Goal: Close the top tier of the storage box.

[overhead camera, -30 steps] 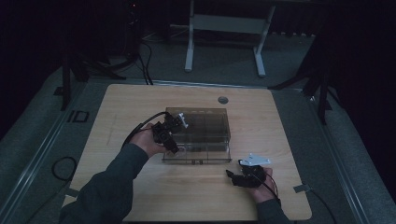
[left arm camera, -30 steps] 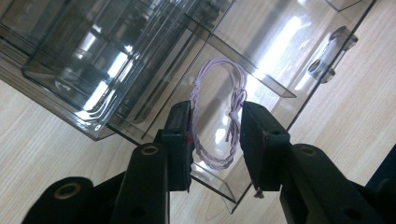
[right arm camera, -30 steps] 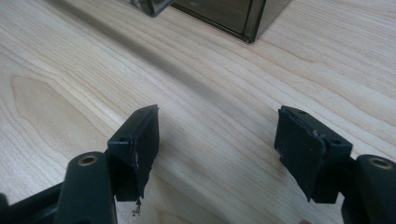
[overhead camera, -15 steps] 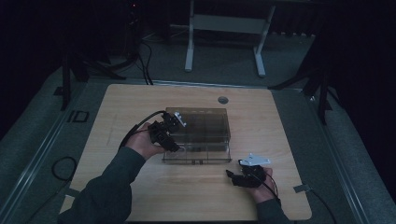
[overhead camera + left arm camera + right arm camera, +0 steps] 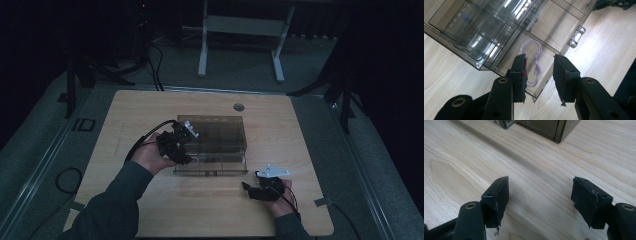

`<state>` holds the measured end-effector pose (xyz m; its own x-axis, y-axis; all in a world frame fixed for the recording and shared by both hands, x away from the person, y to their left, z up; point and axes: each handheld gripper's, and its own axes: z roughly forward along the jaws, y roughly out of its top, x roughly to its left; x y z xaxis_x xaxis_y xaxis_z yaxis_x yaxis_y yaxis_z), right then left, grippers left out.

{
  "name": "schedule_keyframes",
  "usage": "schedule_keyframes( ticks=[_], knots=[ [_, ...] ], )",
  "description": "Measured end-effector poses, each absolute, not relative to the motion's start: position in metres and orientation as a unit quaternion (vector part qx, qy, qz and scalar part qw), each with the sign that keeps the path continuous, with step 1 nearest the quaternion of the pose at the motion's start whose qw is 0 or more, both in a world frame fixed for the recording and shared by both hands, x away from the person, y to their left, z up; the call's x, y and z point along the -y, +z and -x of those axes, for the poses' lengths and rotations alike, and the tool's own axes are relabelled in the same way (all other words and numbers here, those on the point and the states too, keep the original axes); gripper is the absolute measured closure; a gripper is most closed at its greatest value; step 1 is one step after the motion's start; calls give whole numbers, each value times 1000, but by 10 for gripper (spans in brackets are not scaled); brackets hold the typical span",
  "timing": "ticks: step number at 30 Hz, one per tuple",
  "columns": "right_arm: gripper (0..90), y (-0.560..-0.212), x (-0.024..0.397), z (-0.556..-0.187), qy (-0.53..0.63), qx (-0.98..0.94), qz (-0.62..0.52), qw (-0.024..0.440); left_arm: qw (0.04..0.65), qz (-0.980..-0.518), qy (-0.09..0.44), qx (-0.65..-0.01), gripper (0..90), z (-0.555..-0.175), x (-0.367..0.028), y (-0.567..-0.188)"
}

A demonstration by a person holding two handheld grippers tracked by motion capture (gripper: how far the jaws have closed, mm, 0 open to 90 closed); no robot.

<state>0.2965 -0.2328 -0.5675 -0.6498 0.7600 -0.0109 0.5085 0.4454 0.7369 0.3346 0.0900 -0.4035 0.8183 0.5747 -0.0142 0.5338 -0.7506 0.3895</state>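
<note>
I see bare table (image 5: pixel 150 210) all round my right gripper (image 5: pixel 252 191), so it can pass freely; the clear organizer box (image 5: pixel 220 135) blocks the middle, its pulled-out drawer (image 5: pixel 534 62) directly under my left gripper (image 5: pixel 538 66)

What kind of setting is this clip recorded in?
Probably a lab or studio set up for recording, not a home: a light wooden table alone on grey carpet, black stand legs and cables around it, a white metal frame behind, the room dark.
</note>
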Motion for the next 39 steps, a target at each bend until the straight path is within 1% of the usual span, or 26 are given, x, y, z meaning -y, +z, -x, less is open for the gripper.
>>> schedule_keyframes(
  ticks=[15,21,25,27,28,29,32,36,39],
  knots=[
    [301,-568,232,-297,364,-833,-380,173,194,-947,45,-253,636,-323,-79,-404],
    [301,-568,232,-297,364,-833,-380,173,184,-953,43,-237,639,-320,-71,-408],
    [300,-568,232,-297,364,-833,-380,173,176,-956,46,-228,670,-317,-66,-411],
    [300,-568,232,-297,364,-833,-379,173,174,-958,42,-223,708,-316,-65,-413],
    [300,-568,232,-297,364,-833,-379,173,174,-959,41,-222,708,-316,-64,-414],
    [300,-568,232,-297,363,-833,-380,172,172,-960,38,-218,739,-316,-63,-416],
    [300,-568,232,-297,364,-833,-381,172,166,-962,38,-213,765,-315,-60,-420],
    [301,-568,232,-297,363,-833,-380,172,156,-964,42,-210,802,-314,-55,-427],
    [301,-568,232,-297,363,-833,-380,172,148,-966,55,-205,827,-312,-51,-429]
  ],
)
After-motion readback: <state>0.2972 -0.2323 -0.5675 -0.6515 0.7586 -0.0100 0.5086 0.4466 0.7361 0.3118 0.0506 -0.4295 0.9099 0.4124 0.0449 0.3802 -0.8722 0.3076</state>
